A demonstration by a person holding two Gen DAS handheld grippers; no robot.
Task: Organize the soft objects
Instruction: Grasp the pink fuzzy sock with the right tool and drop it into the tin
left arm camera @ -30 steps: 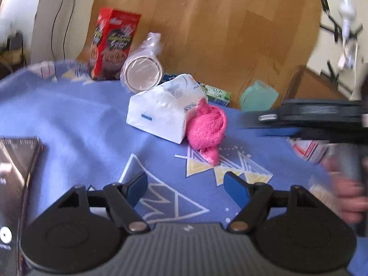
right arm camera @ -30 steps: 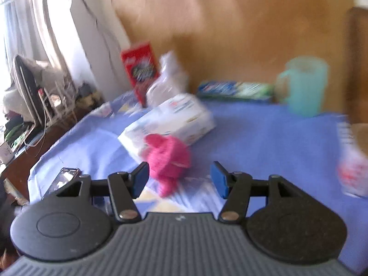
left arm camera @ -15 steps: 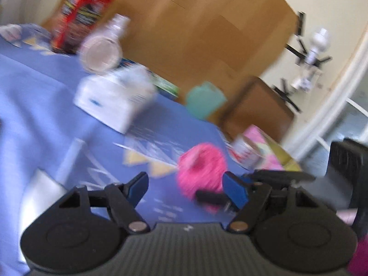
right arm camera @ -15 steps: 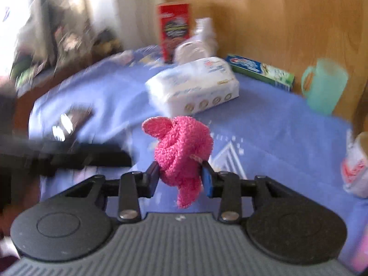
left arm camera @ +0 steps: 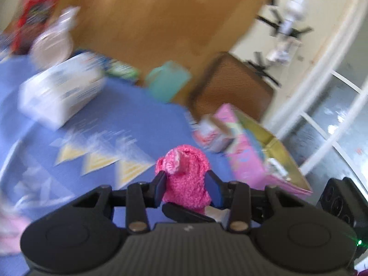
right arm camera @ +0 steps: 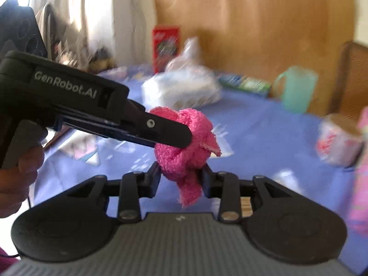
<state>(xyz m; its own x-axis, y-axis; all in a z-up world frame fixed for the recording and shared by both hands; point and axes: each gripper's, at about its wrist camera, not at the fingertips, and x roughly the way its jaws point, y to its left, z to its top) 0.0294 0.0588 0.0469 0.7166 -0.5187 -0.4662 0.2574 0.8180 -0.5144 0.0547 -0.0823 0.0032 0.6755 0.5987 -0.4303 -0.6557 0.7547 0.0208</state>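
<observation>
A fuzzy pink sock ball (left arm camera: 186,179) is held in the air above the blue tablecloth (left arm camera: 128,119). My left gripper (left arm camera: 186,186) is shut on it from both sides. My right gripper (right arm camera: 181,179) is also shut on the same pink sock ball (right arm camera: 184,147), gripping its lower part with a loose end hanging down. In the right wrist view the left gripper's black finger (right arm camera: 165,131) comes in from the left and presses on the ball. Both views are motion-blurred.
A white wipes pack (left arm camera: 59,94), a teal mug (left arm camera: 168,82), a red box (right arm camera: 165,46) and a clear plastic bag (right arm camera: 186,55) stand toward the wooden wall. An open pink box (left arm camera: 257,156) and a small carton (left arm camera: 211,133) lie at the right.
The right gripper closed on the pink sock ball and lifted it off the cloth. The left gripper swung right, moved in and closed on the same ball.
</observation>
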